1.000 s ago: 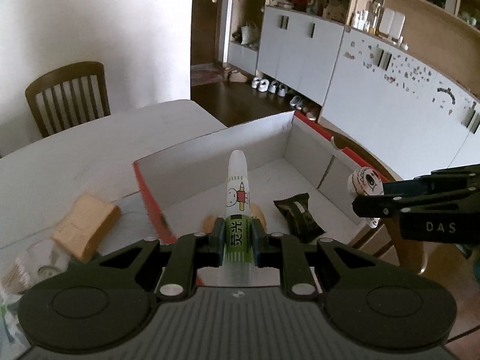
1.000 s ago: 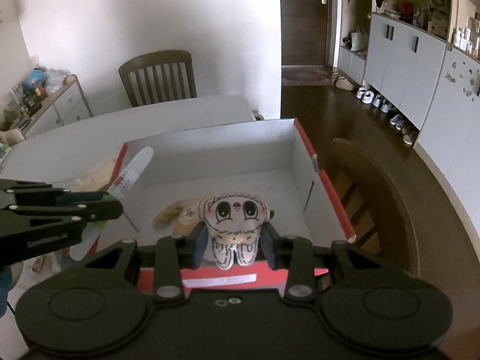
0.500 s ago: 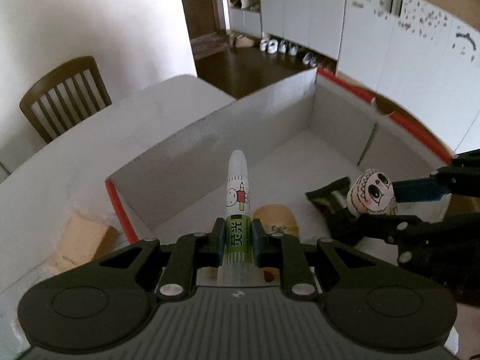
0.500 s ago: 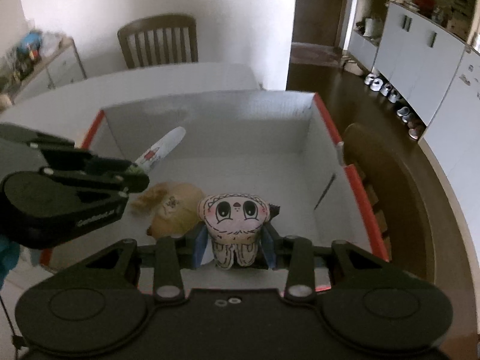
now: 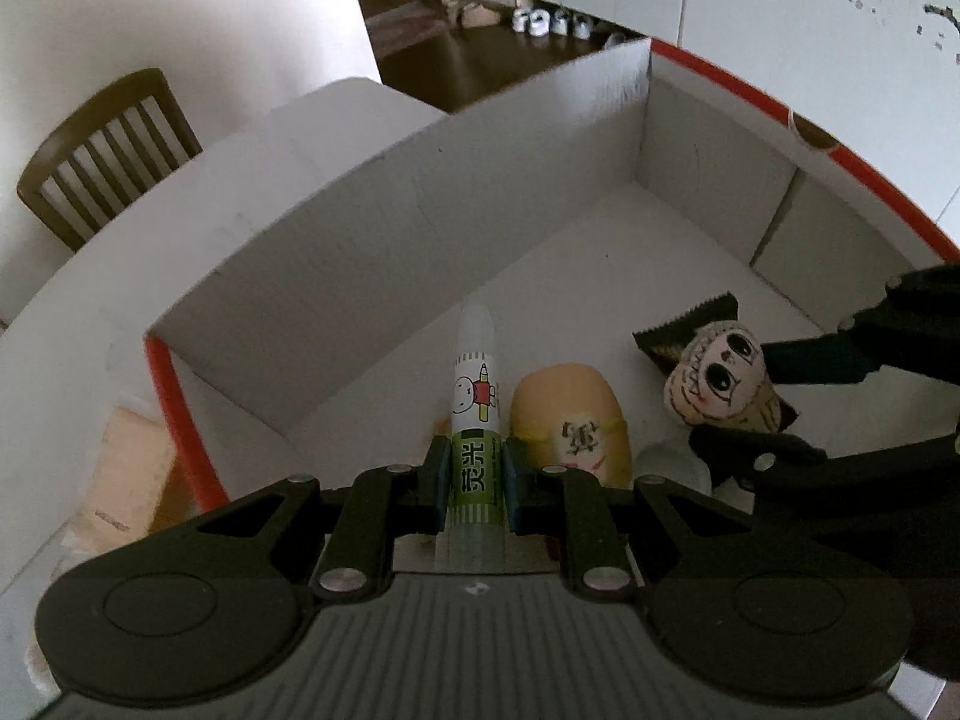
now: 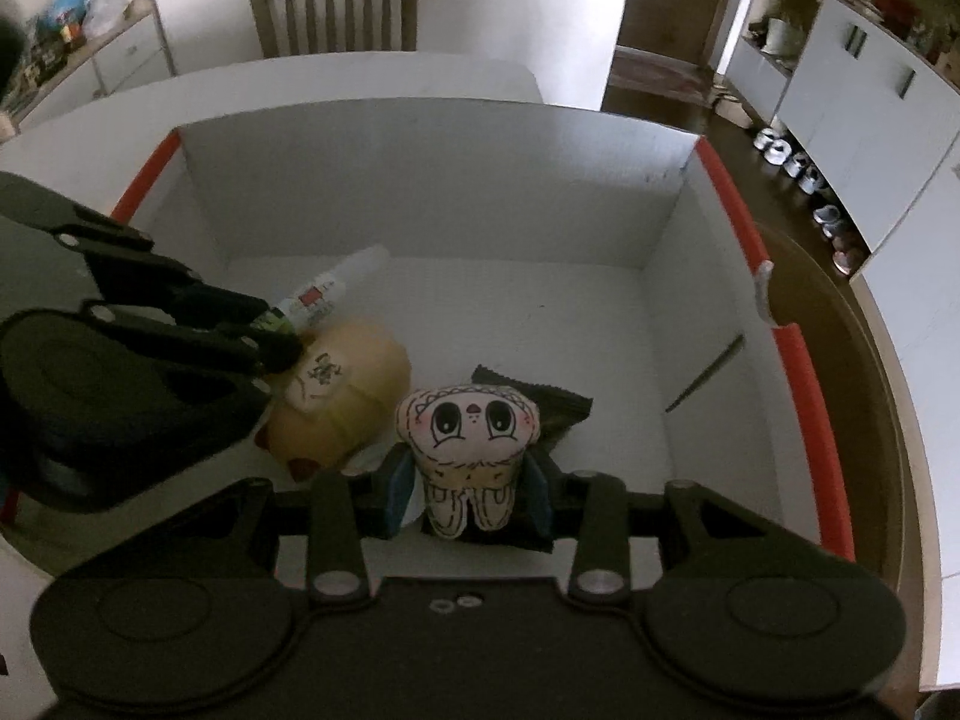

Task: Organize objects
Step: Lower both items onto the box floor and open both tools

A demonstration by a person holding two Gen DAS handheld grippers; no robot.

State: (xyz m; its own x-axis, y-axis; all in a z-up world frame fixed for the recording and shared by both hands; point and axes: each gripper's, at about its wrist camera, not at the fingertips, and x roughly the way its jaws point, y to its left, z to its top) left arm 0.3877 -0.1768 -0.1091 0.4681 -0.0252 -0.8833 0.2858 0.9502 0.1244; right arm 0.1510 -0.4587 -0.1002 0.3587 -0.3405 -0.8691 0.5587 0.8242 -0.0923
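1. The left gripper is clamped on a white-and-green marker with a cartoon figure, over the box.
2. The right gripper pinches a tooth-shaped plush with drawn eyes.
3. The white, red-edged box sits on a white table; 1 wooden chair stands behind.

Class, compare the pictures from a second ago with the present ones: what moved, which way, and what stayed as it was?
Both grippers came down from above the box rim into the white box. The left gripper still clamps the glue stick; the right gripper still holds the tooth-shaped doll. Nothing was released. The yellow plush and dark packet lie unmoved on the box floor.
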